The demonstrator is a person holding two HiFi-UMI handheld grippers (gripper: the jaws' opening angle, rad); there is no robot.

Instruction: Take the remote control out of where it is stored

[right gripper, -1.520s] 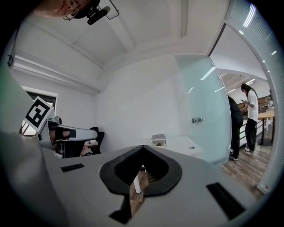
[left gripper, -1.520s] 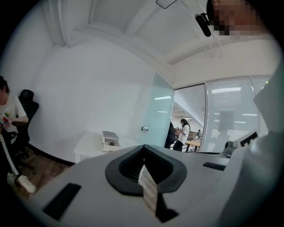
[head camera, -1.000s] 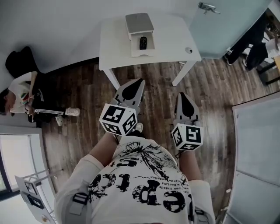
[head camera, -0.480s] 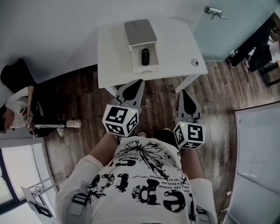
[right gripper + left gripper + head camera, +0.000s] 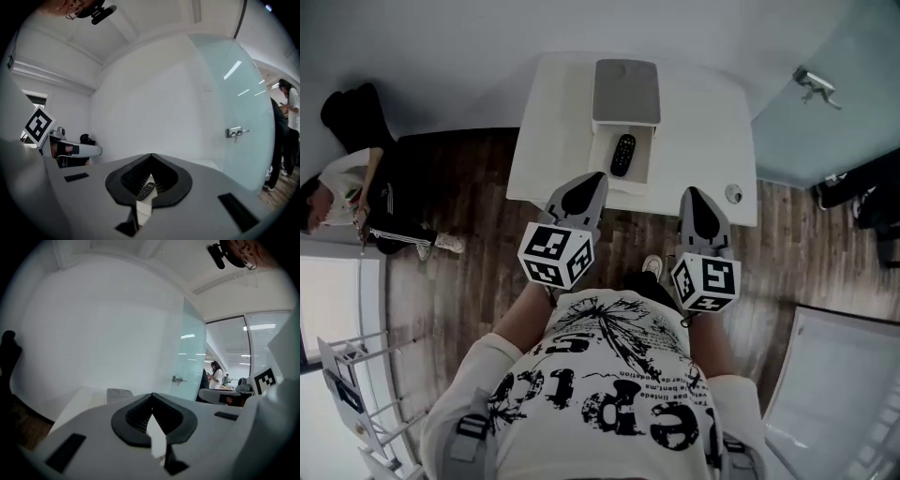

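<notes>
A black remote control [image 5: 622, 155] lies in the pulled-out white drawer [image 5: 638, 172] of a small grey-topped box [image 5: 625, 92] on the white table [image 5: 553, 141]. My left gripper [image 5: 594, 178] is shut and empty, its tip over the table's front edge just left of the drawer. My right gripper [image 5: 690, 194] is also shut and empty, to the right of the drawer at the table's edge. In the right gripper view the remote [image 5: 146, 190] shows through the gap below the closed jaws of the right gripper [image 5: 151, 155]. The left gripper [image 5: 152, 394] points past the box [image 5: 118, 394].
A person [image 5: 342, 202] sits on the wooden floor at the left beside a dark bag. A glass door with a metal handle [image 5: 813, 82] stands at the right. A small round object [image 5: 732, 193] lies on the table's right corner. A white rack [image 5: 347, 384] is at lower left.
I have walked up to the table: it and the open drawer came closer, and both gripper tips now reach its front edge. Both grippers stayed shut.
</notes>
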